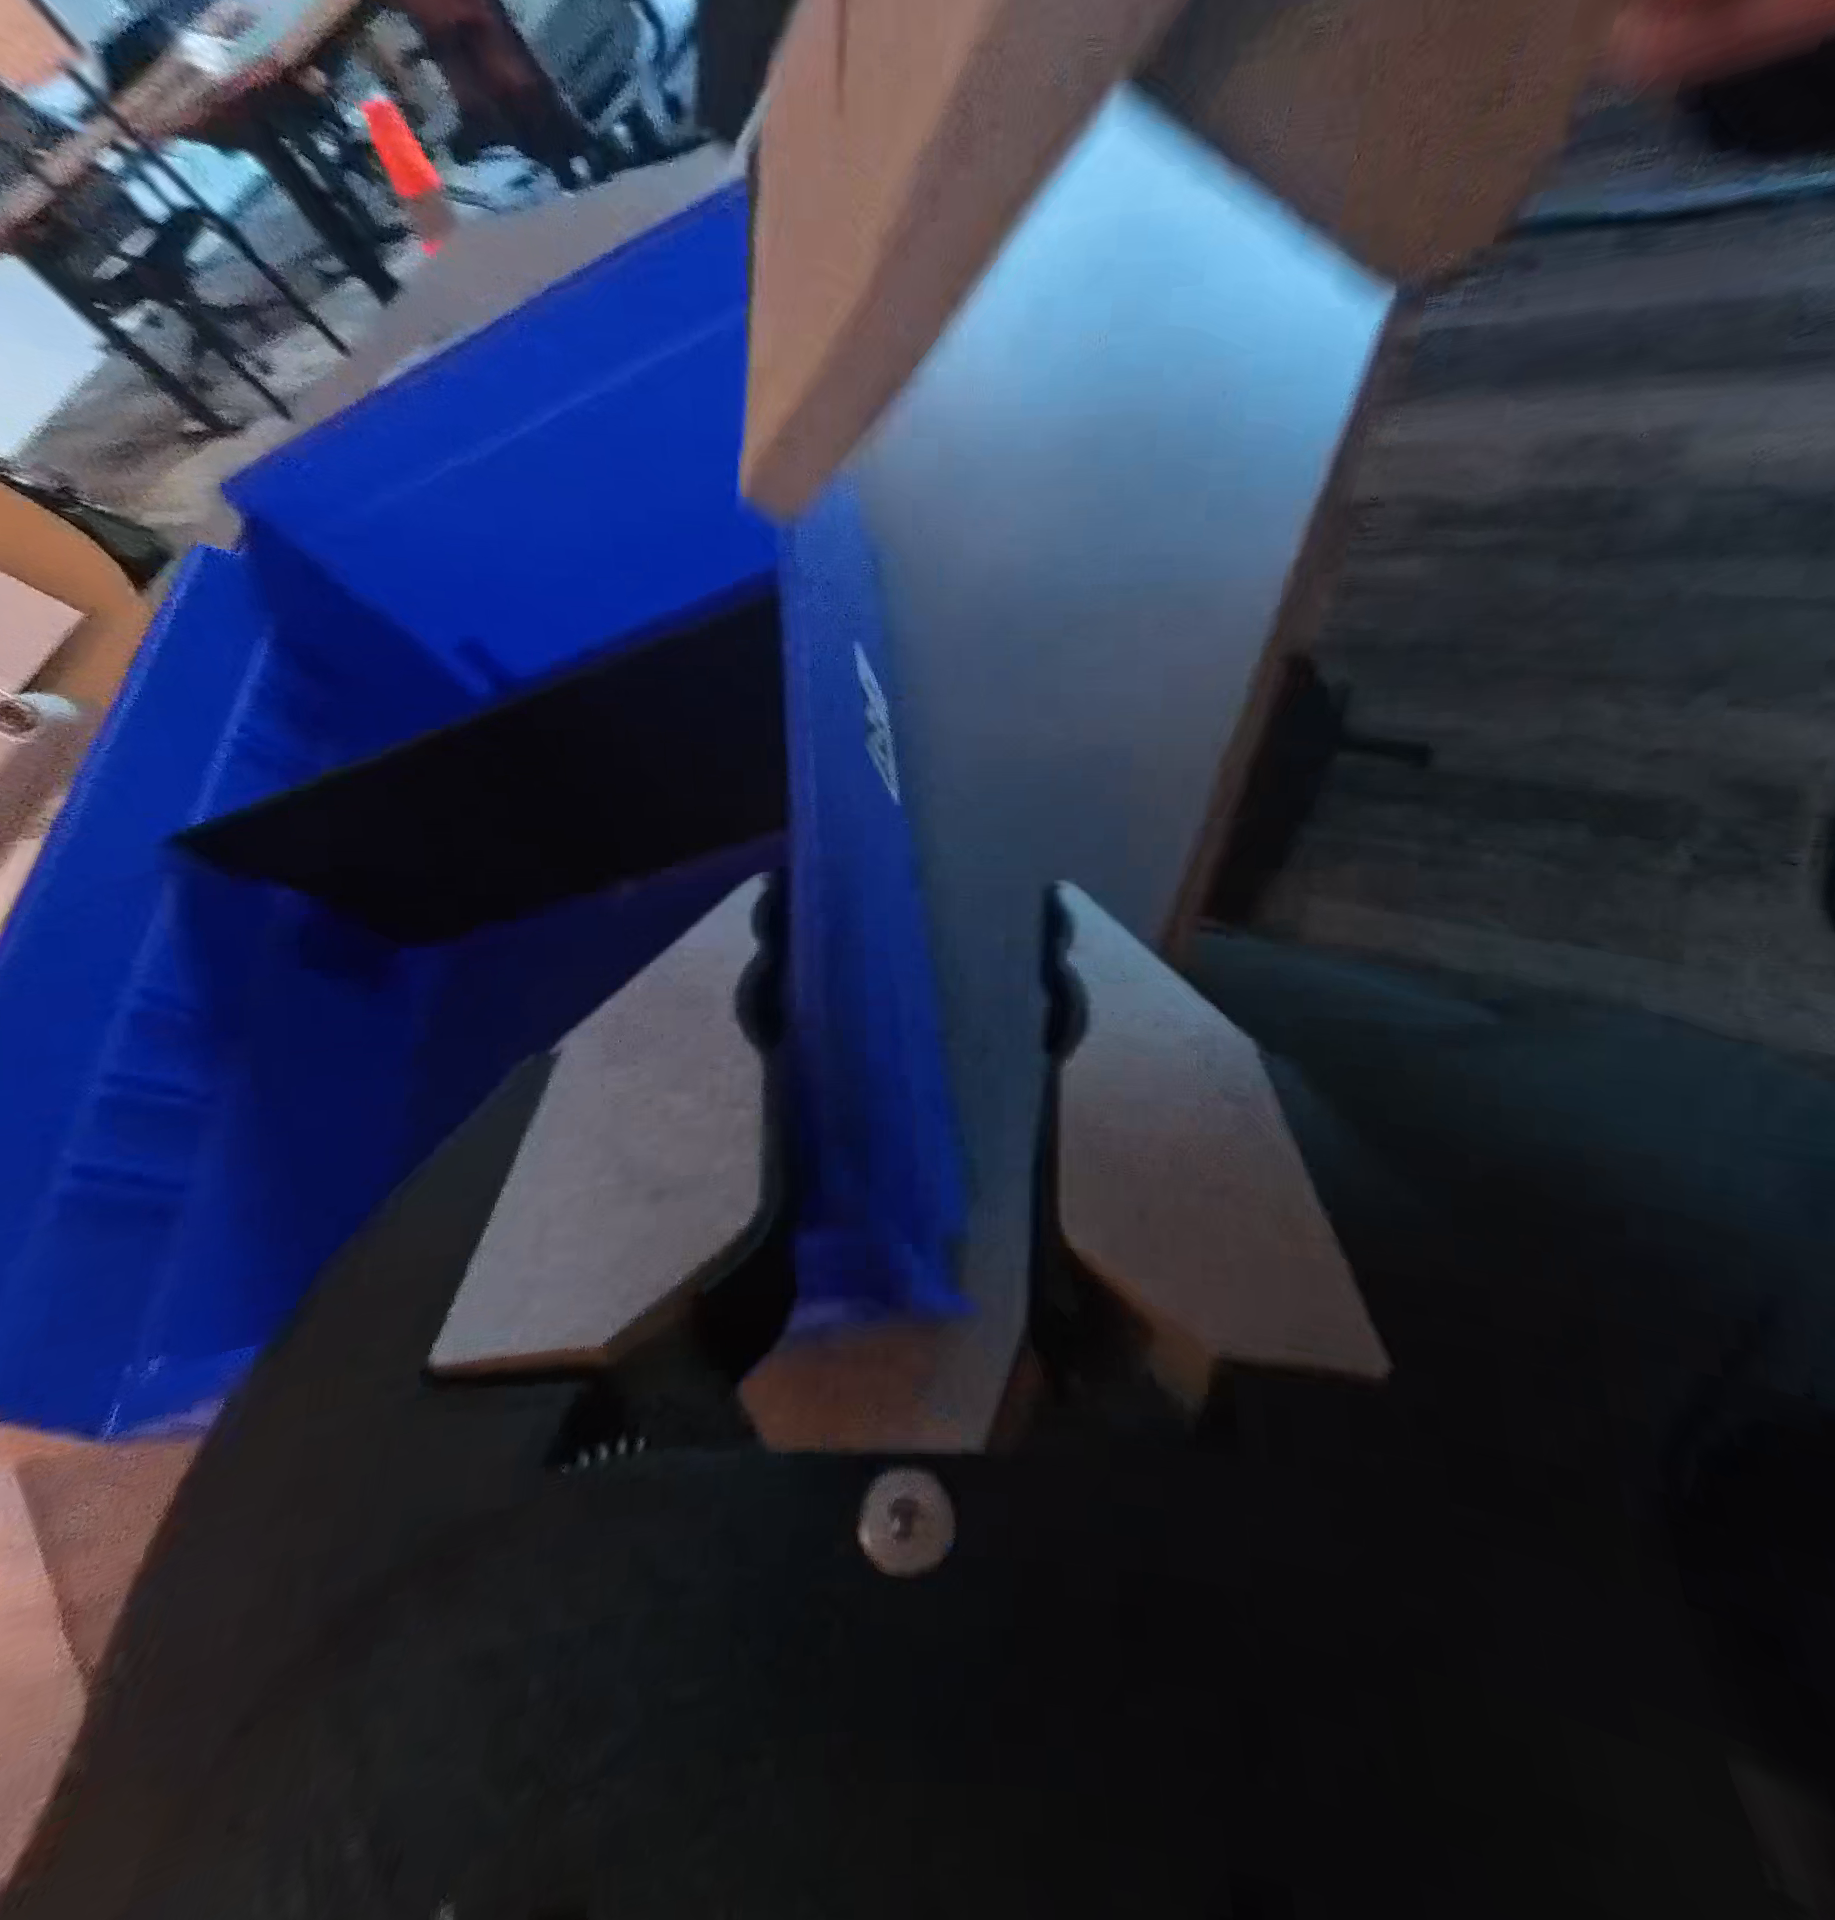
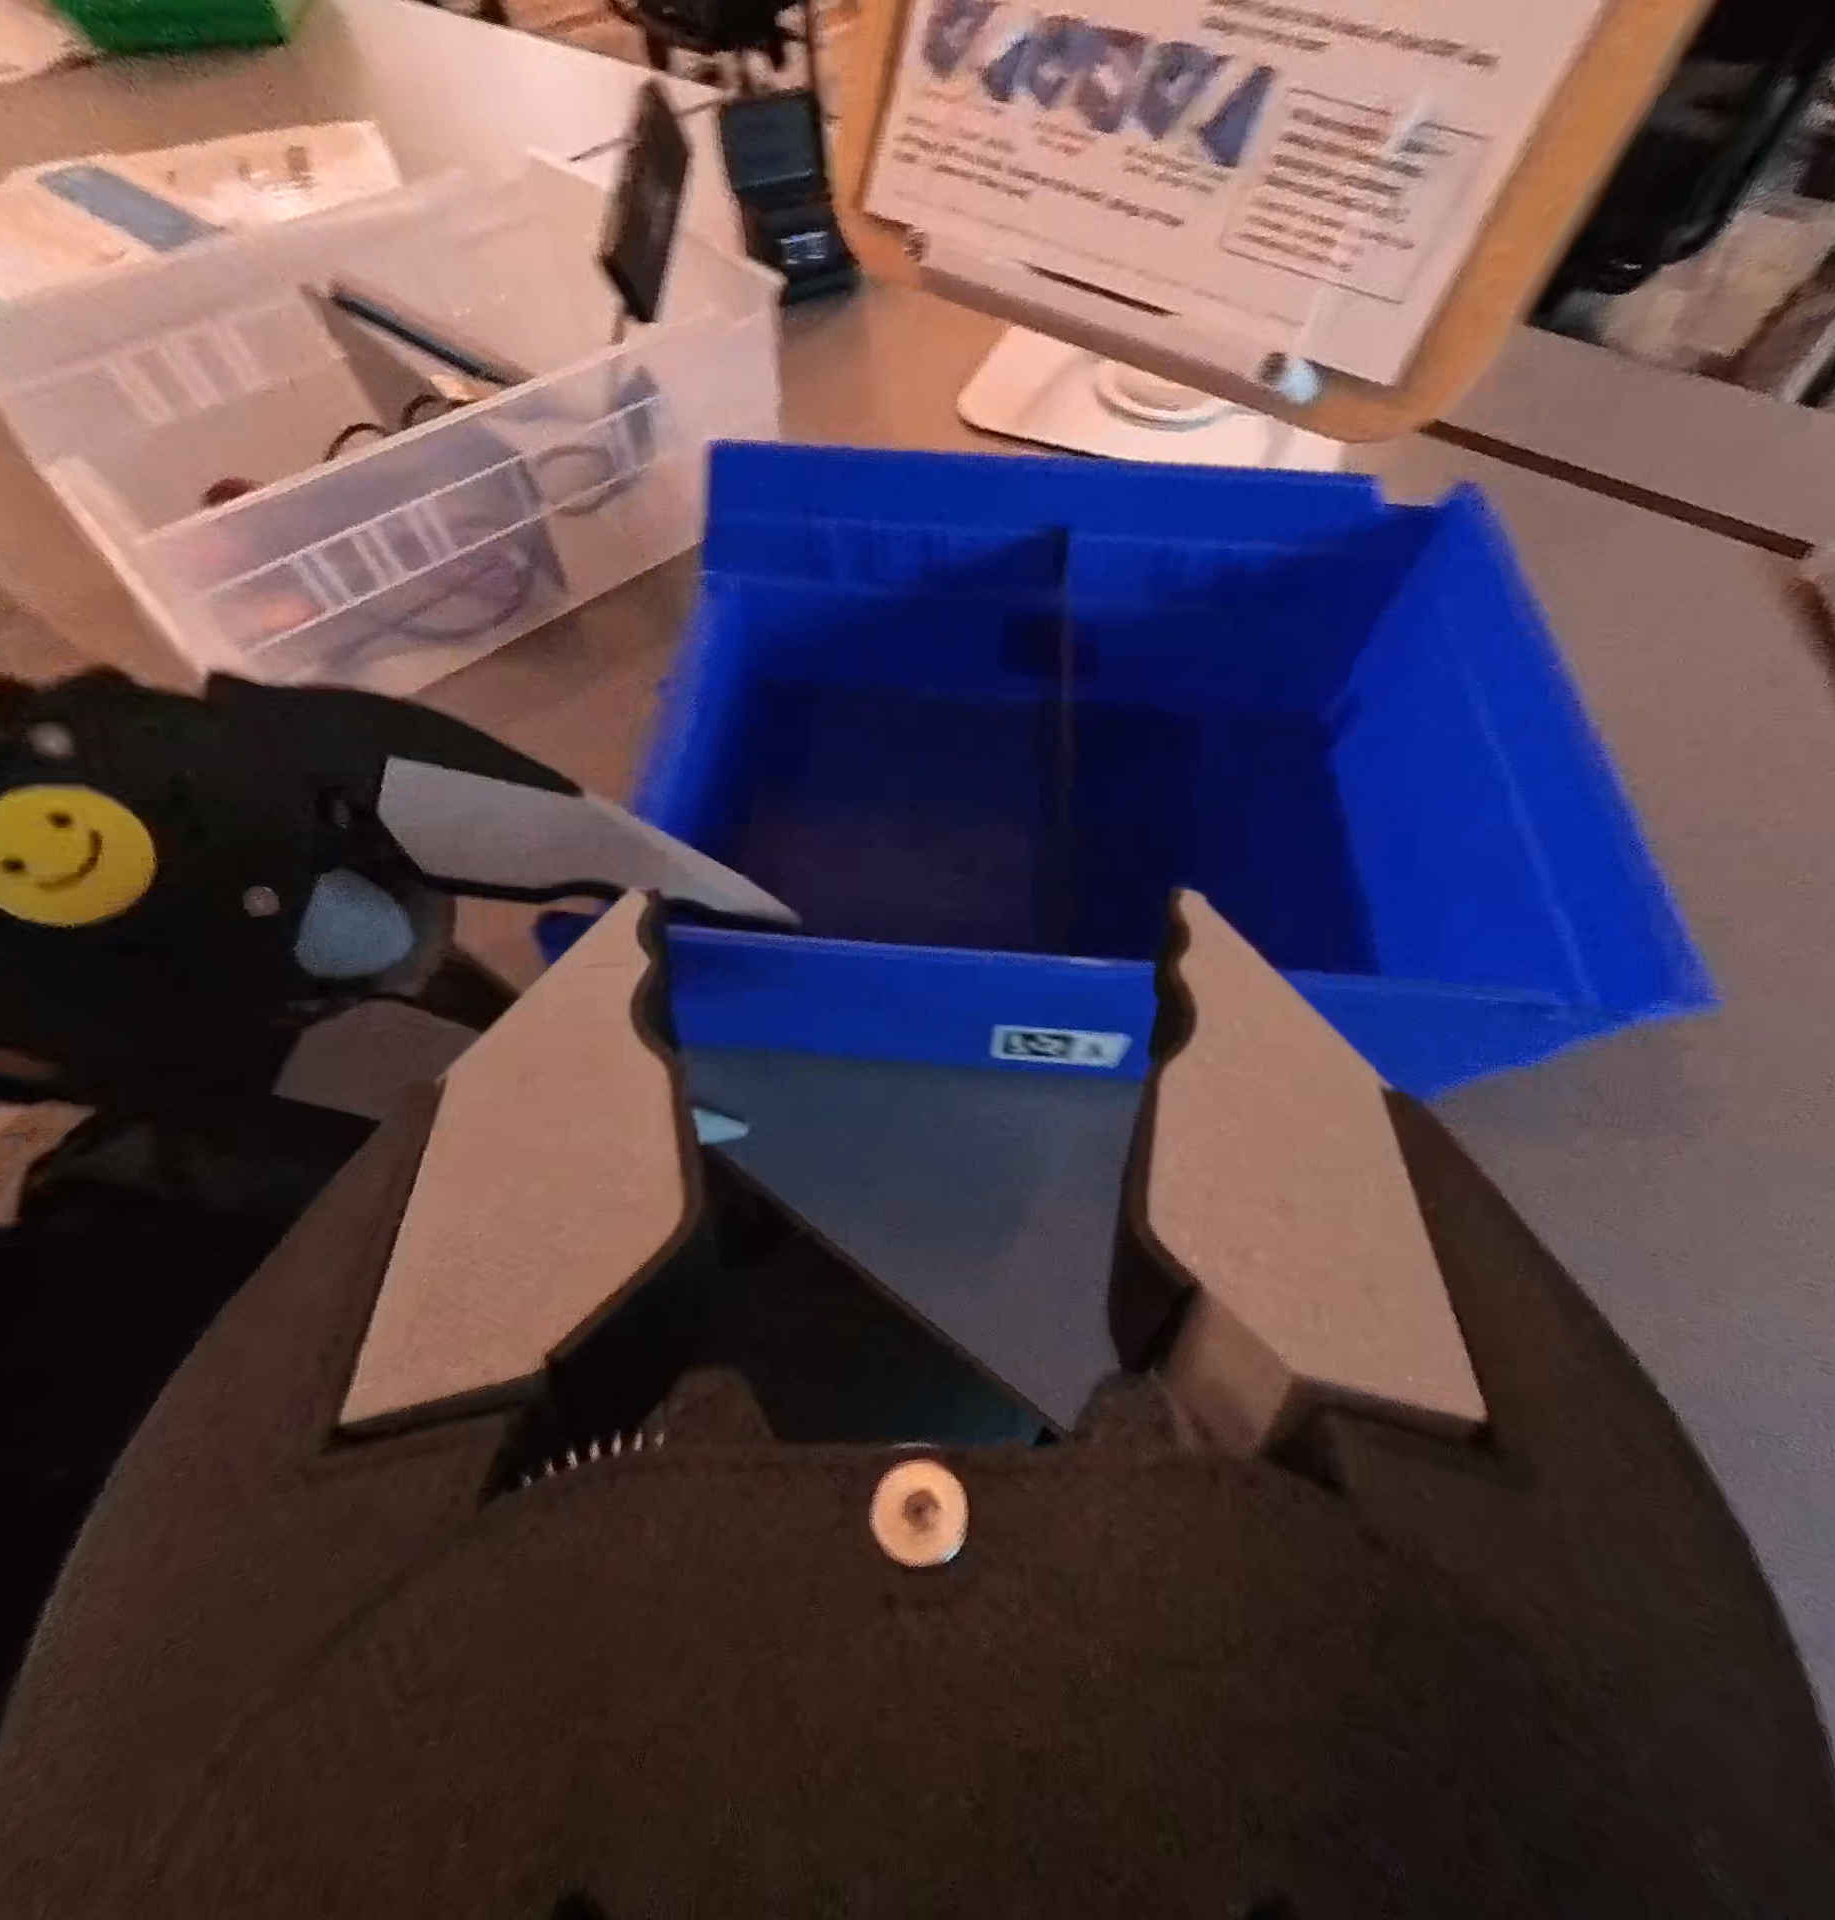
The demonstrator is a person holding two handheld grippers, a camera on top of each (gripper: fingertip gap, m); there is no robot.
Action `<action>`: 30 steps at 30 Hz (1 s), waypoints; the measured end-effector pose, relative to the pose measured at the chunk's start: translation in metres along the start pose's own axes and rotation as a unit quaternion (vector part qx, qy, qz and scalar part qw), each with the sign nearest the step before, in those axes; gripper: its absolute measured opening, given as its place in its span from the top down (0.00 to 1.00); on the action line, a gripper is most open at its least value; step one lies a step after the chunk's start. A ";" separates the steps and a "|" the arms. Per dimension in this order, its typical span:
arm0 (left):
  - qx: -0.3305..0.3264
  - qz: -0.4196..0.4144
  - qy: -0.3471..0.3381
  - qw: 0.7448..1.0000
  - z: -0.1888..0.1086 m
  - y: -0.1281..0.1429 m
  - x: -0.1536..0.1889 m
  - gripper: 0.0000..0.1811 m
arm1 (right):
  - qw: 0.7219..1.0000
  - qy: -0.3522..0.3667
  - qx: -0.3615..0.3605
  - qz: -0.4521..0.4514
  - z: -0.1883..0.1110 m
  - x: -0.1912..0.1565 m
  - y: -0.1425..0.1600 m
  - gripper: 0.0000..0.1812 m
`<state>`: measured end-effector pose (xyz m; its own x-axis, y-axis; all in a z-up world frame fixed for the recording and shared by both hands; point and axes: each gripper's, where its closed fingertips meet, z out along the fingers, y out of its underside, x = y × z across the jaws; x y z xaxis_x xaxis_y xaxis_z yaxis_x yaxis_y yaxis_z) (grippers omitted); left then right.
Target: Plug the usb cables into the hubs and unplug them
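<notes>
A blue bin [image 2: 1464,748] with a black divider [image 2: 1065,727] stands on the grey table, and both compartments look empty. My left gripper [image 1: 908,894] straddles the bin's wall [image 1: 861,935], one finger inside and one against the grey outer face, shut on it. In the right wrist view it sits at the bin's near left corner, with one finger [image 2: 580,847] over the rim. My right gripper [image 2: 911,914] is open and empty, just in front of the bin's near wall [image 2: 892,1003]. I see no USB hub. Cables lie only in the clear bin [image 2: 373,499].
The clear plastic bin stands left of the blue one. A wood-framed sign [image 2: 1204,156] on a white base [image 2: 1100,400] and a small black device [image 2: 788,197] stand behind it. An orange cone [image 1: 399,145] and black frames show far off.
</notes>
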<state>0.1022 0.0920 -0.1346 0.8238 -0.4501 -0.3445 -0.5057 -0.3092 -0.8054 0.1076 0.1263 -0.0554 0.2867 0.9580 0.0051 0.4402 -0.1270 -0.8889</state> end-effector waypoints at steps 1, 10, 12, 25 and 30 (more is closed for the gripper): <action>0.002 -0.007 0.013 1.000 -0.013 -0.001 0.003 0.69 | 1.000 -0.017 0.003 -0.012 0.006 -0.013 -0.001 0.50; -0.039 -0.059 -0.141 0.988 -0.162 0.069 -0.096 0.59 | 0.978 0.013 -0.085 -0.192 0.071 -0.072 0.035 0.64; -0.080 -0.101 -0.184 0.974 -0.184 0.112 -0.119 0.58 | 0.977 0.006 -0.119 -0.179 0.063 -0.063 0.043 0.74; -0.060 -0.159 -0.221 0.960 -0.170 0.167 -0.136 0.76 | 0.966 0.191 -0.154 -0.081 -0.030 0.072 0.063 0.62; -0.085 -0.183 -0.269 0.942 -0.202 0.200 -0.162 0.98 | 0.981 0.188 -0.040 -0.041 -0.023 0.056 0.043 0.67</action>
<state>-0.1837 -0.0658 -0.1423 0.9383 0.1877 -0.2904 -0.1590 -0.5116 -0.8444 0.1627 0.1688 -0.0827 0.5343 0.8057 0.2556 0.5349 -0.0882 -0.8403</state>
